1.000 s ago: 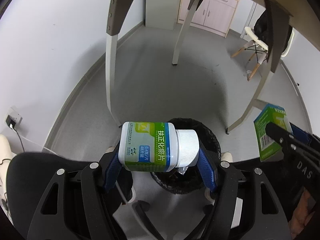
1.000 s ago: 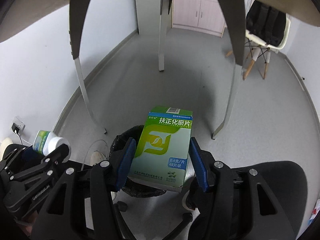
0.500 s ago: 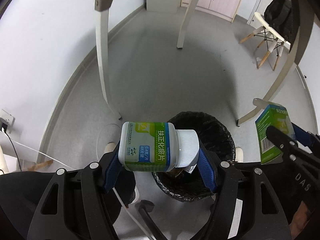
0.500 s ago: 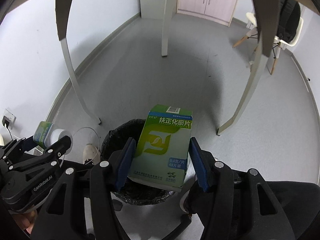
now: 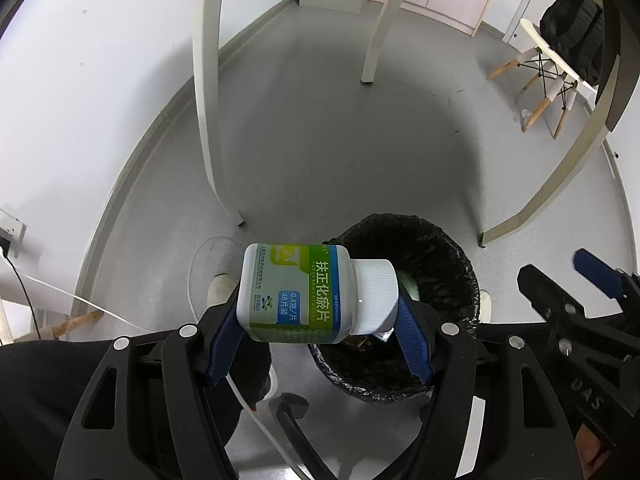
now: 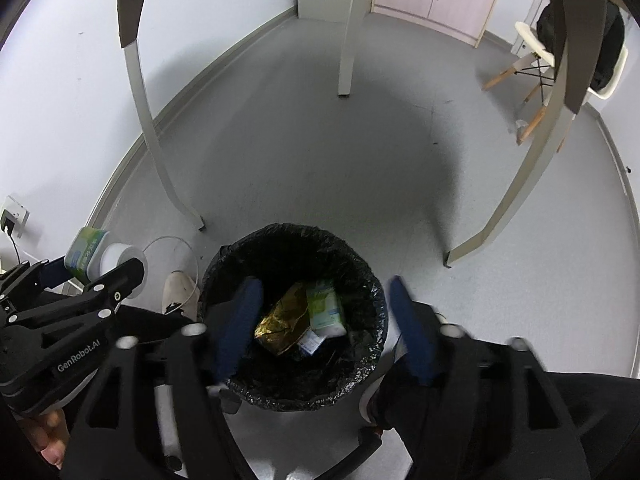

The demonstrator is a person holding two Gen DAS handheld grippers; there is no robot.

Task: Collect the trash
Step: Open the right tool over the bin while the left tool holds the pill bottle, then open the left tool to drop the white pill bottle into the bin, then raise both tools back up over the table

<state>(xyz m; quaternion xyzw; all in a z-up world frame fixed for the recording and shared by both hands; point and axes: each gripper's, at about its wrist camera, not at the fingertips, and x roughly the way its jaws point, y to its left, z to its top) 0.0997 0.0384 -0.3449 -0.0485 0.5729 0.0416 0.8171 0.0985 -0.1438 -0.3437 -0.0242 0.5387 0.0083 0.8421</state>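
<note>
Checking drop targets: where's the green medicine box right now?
Right wrist view: the green medicine box lies inside the black-lined trash bin, beside a gold foil wrapper, below the opening right tongs.

Right tongs [image 6: 322, 320] blurred — bin [image 6: 224, 264] bottom hidden under trash.

"GenRobot.AI" on left gripper [image 6: 116, 280]; "扶正化瘀片" on bottle [image 5: 298, 294]

Pill bottle [image 5: 298, 290]: white plastic, green/blue label, ribbed white cap, lying sideways, clamped base-to-cap between the left gripper [image 5: 318, 334] pads, cap end over the bin rim. Bin [image 6: 294, 316]: round, black liner, straight below the right gripper [image 6: 324, 328]. Inside it: green-and-white medicine box [image 6: 326, 308] tilted beside a crumpled gold foil wrapper [image 6: 282, 320].
</note>
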